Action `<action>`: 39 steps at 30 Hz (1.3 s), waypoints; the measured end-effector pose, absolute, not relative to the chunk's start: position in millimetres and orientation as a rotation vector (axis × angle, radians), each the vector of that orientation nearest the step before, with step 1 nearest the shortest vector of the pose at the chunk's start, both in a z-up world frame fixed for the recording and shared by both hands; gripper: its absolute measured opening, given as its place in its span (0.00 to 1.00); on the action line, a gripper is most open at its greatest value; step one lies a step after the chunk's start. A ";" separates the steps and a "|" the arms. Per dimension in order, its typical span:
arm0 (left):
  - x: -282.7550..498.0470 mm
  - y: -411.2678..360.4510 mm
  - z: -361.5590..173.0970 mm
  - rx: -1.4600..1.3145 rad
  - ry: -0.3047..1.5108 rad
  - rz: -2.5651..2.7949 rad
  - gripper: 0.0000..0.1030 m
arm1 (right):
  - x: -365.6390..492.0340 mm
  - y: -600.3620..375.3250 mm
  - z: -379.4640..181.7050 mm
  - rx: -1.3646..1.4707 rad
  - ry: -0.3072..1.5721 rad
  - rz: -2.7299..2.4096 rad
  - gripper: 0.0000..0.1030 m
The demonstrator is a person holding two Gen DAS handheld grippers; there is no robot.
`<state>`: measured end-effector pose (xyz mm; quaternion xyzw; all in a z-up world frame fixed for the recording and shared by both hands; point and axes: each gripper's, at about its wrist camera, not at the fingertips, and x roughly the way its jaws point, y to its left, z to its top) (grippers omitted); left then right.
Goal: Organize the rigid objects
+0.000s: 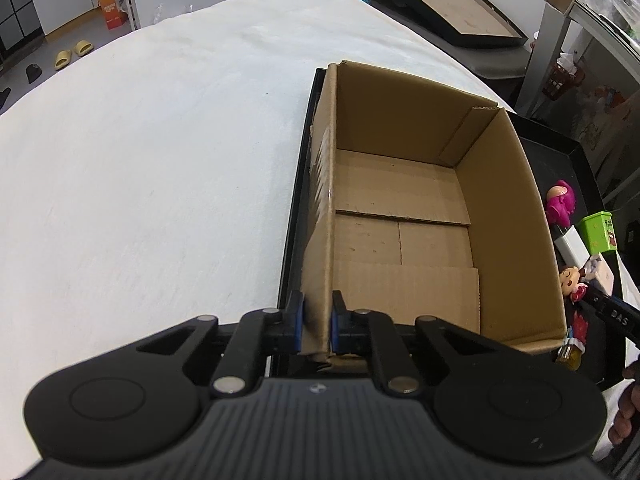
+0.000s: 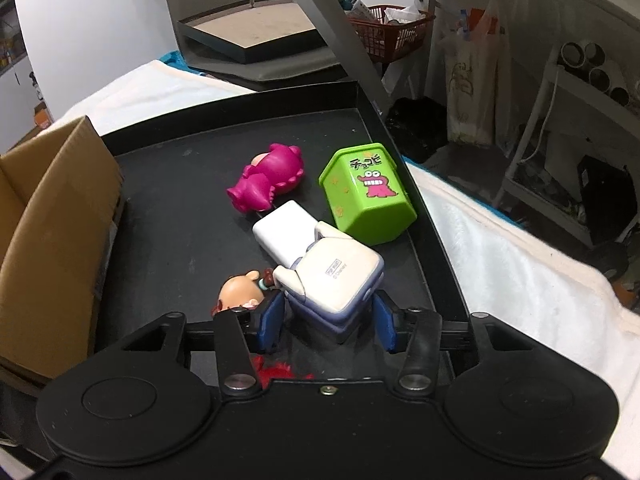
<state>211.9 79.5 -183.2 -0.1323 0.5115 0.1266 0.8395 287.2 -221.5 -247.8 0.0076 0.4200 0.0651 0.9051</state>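
Note:
My left gripper (image 1: pixel 317 322) is shut on the near left wall of an empty cardboard box (image 1: pixel 404 220) that stands in a black tray (image 1: pixel 296 208). My right gripper (image 2: pixel 328 314) straddles a white-and-lilac box-shaped toy (image 2: pixel 336 276) on the tray (image 2: pixel 180 208); its jaws stand at the toy's sides, with a small gap on the right. Beyond lie a white block (image 2: pixel 286 234), a magenta figure (image 2: pixel 268 178) and a green house-shaped tin (image 2: pixel 366 192). A small doll head (image 2: pixel 240 290) sits by my left finger. The box's side shows at left (image 2: pixel 56 220).
The tray rests on a white cloth-covered surface (image 1: pixel 160 152). In the left wrist view the toys (image 1: pixel 562 200) lie right of the box, with the other gripper's tip (image 1: pixel 612 312) among them. Shelving and a red basket (image 2: pixel 394 28) stand beyond the tray.

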 end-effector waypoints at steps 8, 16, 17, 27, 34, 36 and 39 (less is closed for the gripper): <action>207.6 80.1 -185.6 -0.288 1.063 0.259 0.12 | 275.5 -226.1 -240.7 0.047 0.875 0.122 0.00; 200.0 85.4 -184.8 -0.318 1.049 0.251 0.12 | 263.8 -227.3 -235.4 0.068 0.868 0.127 0.00; 198.8 86.0 -184.0 -0.321 1.043 0.249 0.13 | 263.7 -227.7 -234.5 0.070 0.870 0.123 0.00; 199.9 88.7 -187.5 -0.329 1.039 0.221 0.13 | 254.9 -247.8 -230.7 0.200 0.862 0.074 0.10; 199.8 90.0 -189.8 -0.324 1.033 0.212 0.13 | 264.8 -236.2 -235.0 0.201 0.867 0.089 0.46; 199.7 90.6 -190.9 -0.323 1.034 0.212 0.13 | 270.0 -233.7 -235.0 0.192 0.856 0.079 0.46; 199.2 90.7 -190.8 -0.329 1.032 0.209 0.13 | 278.5 -230.9 -235.3 0.193 0.845 0.072 0.46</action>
